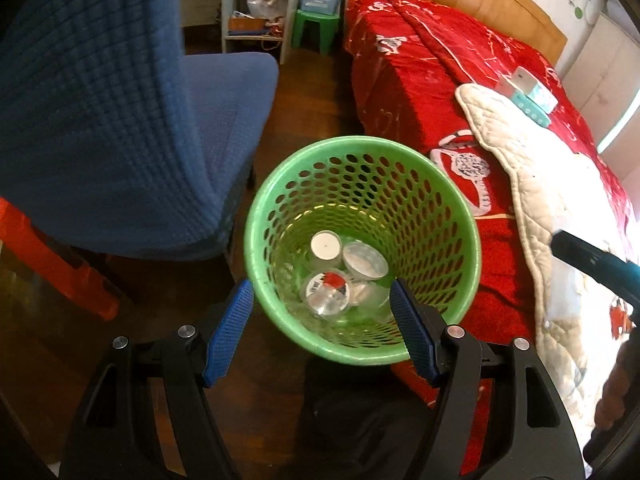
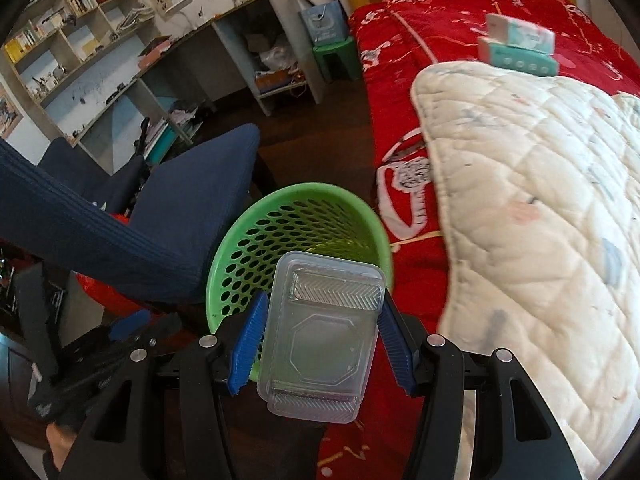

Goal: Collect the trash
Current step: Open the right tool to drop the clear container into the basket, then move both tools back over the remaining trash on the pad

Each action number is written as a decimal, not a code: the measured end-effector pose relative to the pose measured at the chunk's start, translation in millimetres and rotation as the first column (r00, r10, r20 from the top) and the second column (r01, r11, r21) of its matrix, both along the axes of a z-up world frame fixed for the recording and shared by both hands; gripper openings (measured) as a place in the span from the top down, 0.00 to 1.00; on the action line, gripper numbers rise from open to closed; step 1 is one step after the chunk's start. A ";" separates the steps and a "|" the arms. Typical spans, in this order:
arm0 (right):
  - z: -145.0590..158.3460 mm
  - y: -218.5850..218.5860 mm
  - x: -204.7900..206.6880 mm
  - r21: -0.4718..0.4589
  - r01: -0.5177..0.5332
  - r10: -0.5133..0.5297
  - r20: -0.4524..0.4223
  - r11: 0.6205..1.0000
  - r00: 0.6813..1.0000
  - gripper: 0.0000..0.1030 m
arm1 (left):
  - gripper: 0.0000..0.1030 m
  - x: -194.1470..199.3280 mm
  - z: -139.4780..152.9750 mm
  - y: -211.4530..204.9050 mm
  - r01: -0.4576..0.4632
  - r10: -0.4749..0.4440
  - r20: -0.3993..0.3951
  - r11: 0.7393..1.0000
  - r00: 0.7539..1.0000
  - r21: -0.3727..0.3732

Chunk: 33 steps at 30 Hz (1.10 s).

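While the left gripper hangs with fingers apart and empty over the green basket, the right gripper has its fingers clamped on a clear plastic tray just above the basket rim, beside the red bed

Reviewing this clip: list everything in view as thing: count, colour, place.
Bin: one, green, floor beside bed.
Cups: several, clear, white lids, bin bottom.
Tray: one, clear, gripped above bin.
Bed cover: one, red, on bed.
Quilt: one, white, over bed cover.
Boxes: two, teal-white, stacked on bed.
Chair: one, blue, left of bin.
Stool: one, green, by shelves.
Left tongs: open, empty.
Right tongs: holding tray.
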State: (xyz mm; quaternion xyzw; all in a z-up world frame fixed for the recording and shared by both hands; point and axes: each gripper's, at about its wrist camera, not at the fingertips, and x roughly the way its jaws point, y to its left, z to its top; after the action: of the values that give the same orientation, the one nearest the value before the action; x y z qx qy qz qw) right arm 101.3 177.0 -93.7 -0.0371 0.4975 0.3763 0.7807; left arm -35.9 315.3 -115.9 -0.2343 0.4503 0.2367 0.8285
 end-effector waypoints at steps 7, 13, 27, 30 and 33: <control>-17.7 28.7 8.4 -0.003 0.000 0.000 -0.039 1.000 0.999 0.48 | 0.32 -7.1 -9.2 6.0 -0.017 0.017 -0.003 1.000 1.000 -0.025; -21.8 32.8 11.8 0.011 0.008 -0.007 -0.066 1.000 0.998 0.42 | 0.32 -9.1 -13.1 5.4 -0.019 0.019 -0.006 0.999 1.000 -0.037; 7.6 -23.3 -10.3 0.003 0.014 -0.014 0.038 1.000 0.999 0.30 | 0.32 5.6 2.5 -22.5 0.038 -0.038 0.015 0.999 0.999 -0.019; 13.6 -45.0 -12.8 0.005 0.044 -0.044 0.061 0.999 0.997 0.28 | 0.32 11.7 8.0 -32.6 0.063 -0.062 0.022 0.998 0.998 -0.012; 17.0 -70.3 -11.9 0.013 0.086 -0.086 0.061 0.996 0.994 0.25 | 0.32 18.0 13.1 -44.1 0.089 -0.089 0.029 0.996 0.996 -0.004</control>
State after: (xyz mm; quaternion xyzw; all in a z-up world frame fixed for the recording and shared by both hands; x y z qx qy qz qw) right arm 89.4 106.6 -76.7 -0.0230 0.4726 0.3436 0.8112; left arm -17.9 271.2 -102.7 -0.2193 0.4490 0.1949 0.8440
